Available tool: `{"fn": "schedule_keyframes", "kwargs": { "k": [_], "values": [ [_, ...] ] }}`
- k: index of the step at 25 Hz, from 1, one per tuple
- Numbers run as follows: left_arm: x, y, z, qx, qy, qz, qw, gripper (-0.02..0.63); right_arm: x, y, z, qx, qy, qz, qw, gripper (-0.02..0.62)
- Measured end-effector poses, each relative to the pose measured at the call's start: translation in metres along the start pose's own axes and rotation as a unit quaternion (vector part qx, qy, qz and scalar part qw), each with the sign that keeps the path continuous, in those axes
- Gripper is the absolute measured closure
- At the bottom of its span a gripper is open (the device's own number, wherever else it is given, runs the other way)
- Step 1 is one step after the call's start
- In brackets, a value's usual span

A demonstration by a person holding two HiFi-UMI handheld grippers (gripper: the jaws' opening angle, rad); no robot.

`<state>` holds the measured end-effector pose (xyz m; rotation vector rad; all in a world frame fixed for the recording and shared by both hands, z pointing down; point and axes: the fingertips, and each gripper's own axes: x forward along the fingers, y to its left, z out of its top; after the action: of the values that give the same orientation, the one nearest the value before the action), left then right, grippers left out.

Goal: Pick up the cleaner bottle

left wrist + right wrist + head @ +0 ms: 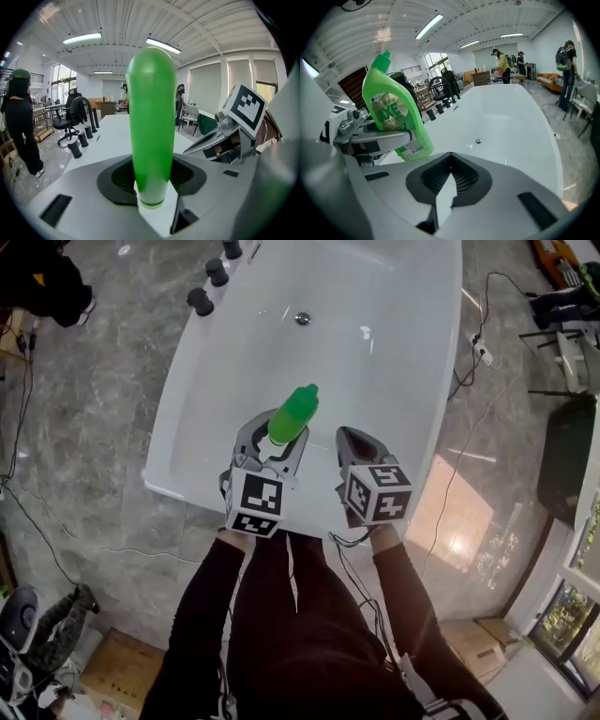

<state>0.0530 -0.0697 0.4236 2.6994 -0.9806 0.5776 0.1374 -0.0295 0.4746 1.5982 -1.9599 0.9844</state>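
Three black knobs (217,273) beyond cleaner bottle (292,414)

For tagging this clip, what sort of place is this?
Likely an open office or lab, not a bathroom: a white bathtub stands on a marble floor, with office chairs and ceiling strip lights.

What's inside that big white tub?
Only a drain shows in the tub. The green bottle, held in the left tongs, and the right tongs cover part of its near end.

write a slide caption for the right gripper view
Left gripper holds the green cleaner bottle above the white bathtub; right gripper, shut and empty, is beside it.
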Motion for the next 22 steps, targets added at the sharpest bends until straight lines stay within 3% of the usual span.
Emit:
{"fn": "schedule_keyframes", "kwargs": {
  "k": [22],
  "values": [
    [0.016,-0.029,0.009,0.013,-0.014,-0.029,0.9994,0.414,-0.008,-0.015,-0.01,-0.024,-0.002,-0.001,1.0,0.595]
  ]
}}
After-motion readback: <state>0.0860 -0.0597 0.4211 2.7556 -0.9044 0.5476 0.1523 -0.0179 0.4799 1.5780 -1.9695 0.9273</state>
